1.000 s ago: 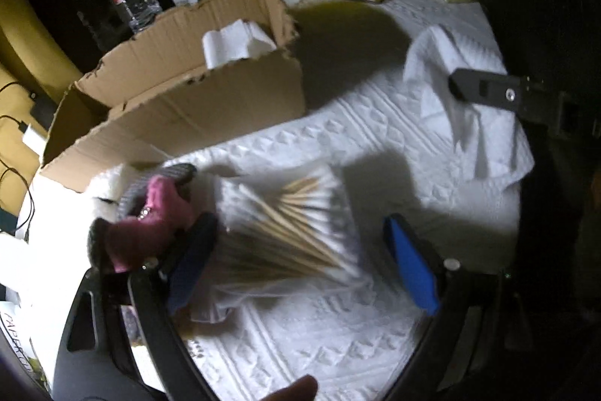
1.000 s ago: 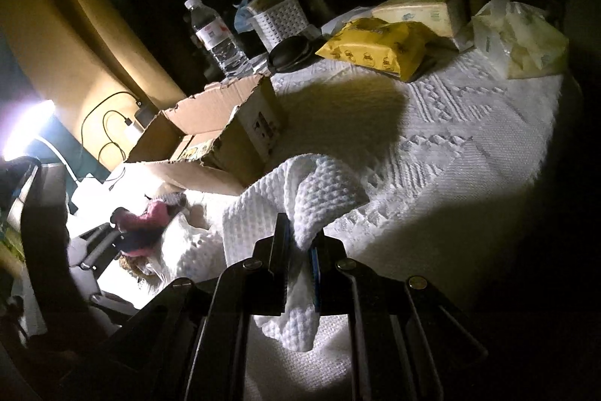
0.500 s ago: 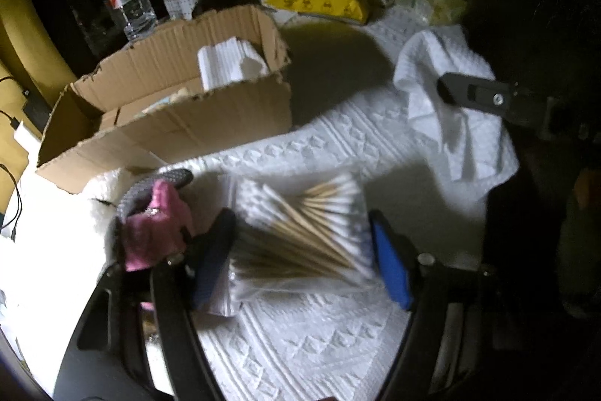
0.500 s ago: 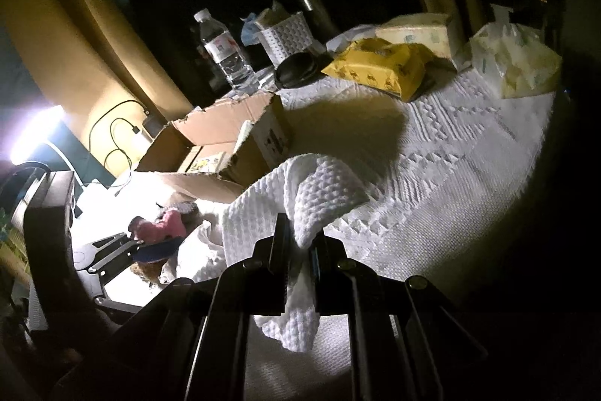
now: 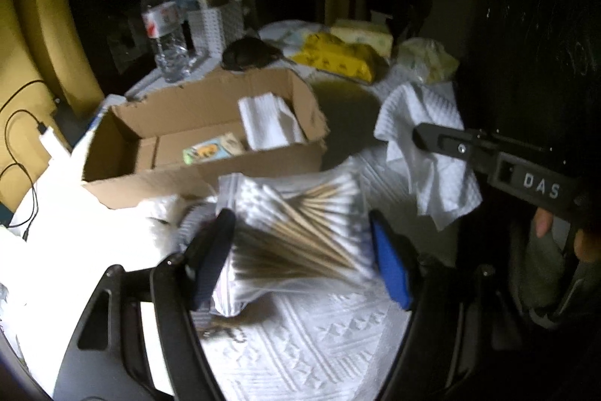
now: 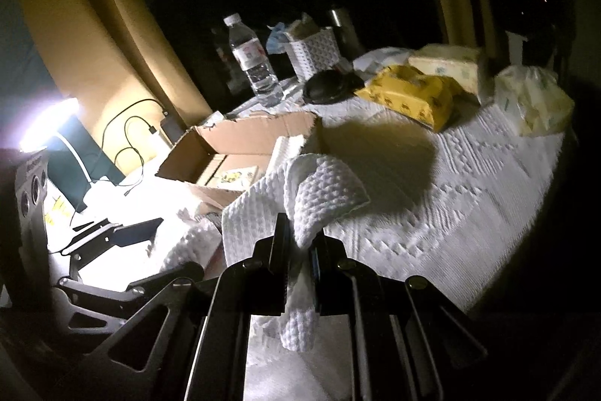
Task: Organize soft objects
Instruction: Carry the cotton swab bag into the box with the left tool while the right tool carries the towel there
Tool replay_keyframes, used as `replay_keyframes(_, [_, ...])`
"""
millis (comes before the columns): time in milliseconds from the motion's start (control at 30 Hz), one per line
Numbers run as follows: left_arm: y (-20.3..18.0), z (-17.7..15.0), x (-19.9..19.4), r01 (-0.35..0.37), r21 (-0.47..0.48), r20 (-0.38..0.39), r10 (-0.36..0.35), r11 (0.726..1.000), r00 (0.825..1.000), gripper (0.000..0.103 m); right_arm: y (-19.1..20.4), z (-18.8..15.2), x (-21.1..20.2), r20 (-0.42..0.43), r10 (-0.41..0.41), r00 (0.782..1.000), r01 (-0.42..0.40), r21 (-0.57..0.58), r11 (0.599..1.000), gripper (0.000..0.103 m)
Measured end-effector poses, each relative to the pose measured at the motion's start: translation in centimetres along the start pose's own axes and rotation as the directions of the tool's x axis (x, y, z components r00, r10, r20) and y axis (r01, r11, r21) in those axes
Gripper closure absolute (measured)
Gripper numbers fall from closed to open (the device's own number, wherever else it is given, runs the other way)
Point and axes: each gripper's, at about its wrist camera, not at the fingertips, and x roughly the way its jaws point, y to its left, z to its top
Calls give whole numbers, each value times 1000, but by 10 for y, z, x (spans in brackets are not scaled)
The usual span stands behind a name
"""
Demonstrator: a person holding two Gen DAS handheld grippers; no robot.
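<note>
Far left, a lit lamp point(image 6: 45, 123) glares over the left end of the worktop point(image 6: 469, 198), which carries a white textured cover; cables point(image 5: 22, 153) trail down the yellow wall beside it. The left claw point(image 5: 300, 250) grasps a clear zip bag of cotton swabs point(image 5: 296, 232), its dark left finger and blue right pad pressed against the bag's two sides, the bag lifted clear of the cover at the near edge. Just beyond the bag stands an open cardboard box point(image 5: 210, 123), holding a folded white towel point(image 5: 268, 121) at its right end and a small printed packet point(image 5: 212, 149) on its floor. Behind the box, at the far edge, stand a water bottle point(image 5: 163, 29), a white woven basket point(image 5: 219, 21) and a dark round object point(image 5: 249, 52), whose nature I cannot tell. To the right of these lie a yellow wipes pack point(image 6: 411, 91), a pale tissue pack point(image 6: 449, 62) and a crumpled plastic bag point(image 6: 533, 100). The right claw point(image 6: 298, 243) is clenched on a white waffle-weave cloth point(image 6: 323, 190), the fabric pinched between its narrow pads and hanging both above and below them, held in the air to the right of the box. Part of a hand point(image 5: 563, 232) shows behind that claw.
</note>
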Motion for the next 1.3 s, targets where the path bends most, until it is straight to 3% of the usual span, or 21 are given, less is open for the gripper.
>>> replay_keyframes(733, [95, 26, -38, -28, -99, 153, 43, 995, 987, 31, 68, 39, 24, 5, -12, 1000, 12, -117, 993, 93])
replay_keyframes(1033, [120, 51, -28, -40, -133, 194, 66, 990, 979, 31, 75, 59, 42, 11, -13, 1000, 15, -133, 991, 93])
replay_keyframes(1300, [135, 61, 3, -57, -164, 188, 88, 985, 978, 31, 67, 73, 65, 3, -15, 1000, 15, -134, 991, 93])
